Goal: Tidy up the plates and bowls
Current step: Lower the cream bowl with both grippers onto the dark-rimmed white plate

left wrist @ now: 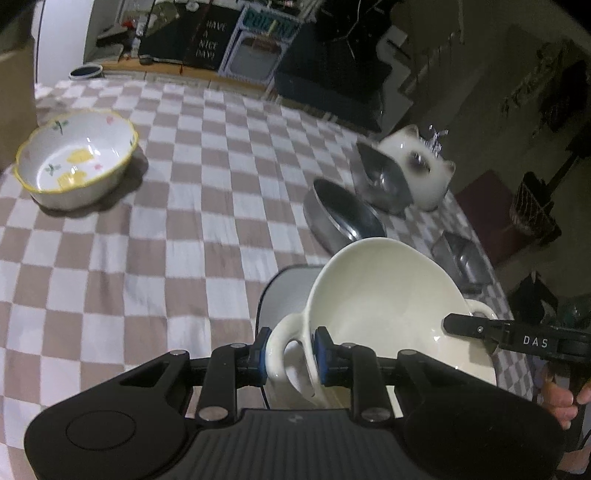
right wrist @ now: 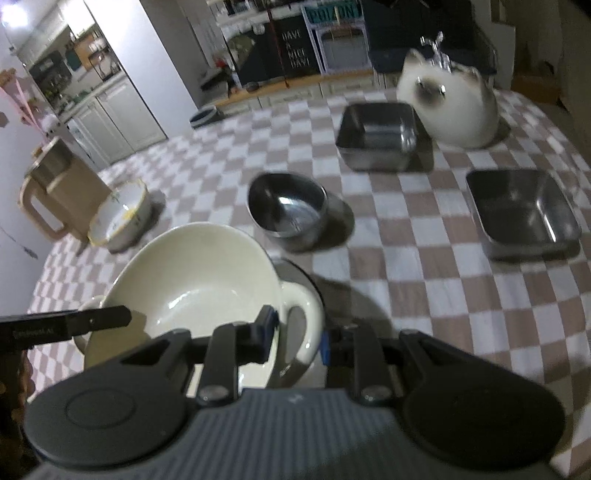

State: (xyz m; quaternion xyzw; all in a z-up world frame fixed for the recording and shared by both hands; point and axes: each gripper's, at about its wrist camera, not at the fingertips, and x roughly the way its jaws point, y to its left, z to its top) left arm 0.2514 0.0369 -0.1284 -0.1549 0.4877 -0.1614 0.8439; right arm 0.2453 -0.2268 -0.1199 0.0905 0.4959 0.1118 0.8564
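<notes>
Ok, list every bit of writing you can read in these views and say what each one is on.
"HAVE A NICE DAY!": on the black sign against the far wall.
"DAS": on the right gripper, seen from the left wrist.
Teal lettering on the white frame: too blurred to read.
Small print on the left gripper: unreadable.

The handled bowl (right wrist: 192,280) sits before the round steel bowl (right wrist: 288,210), square trays (right wrist: 376,136) behind.

Two-handled bowl (left wrist: 388,295): cream. Small bowl (left wrist: 74,158): white, yellow rim, floral print. Counter cloth (left wrist: 184,221): brown-and-white check. Round bowl (right wrist: 286,210) and trays (right wrist: 522,210): bare steel.
</notes>
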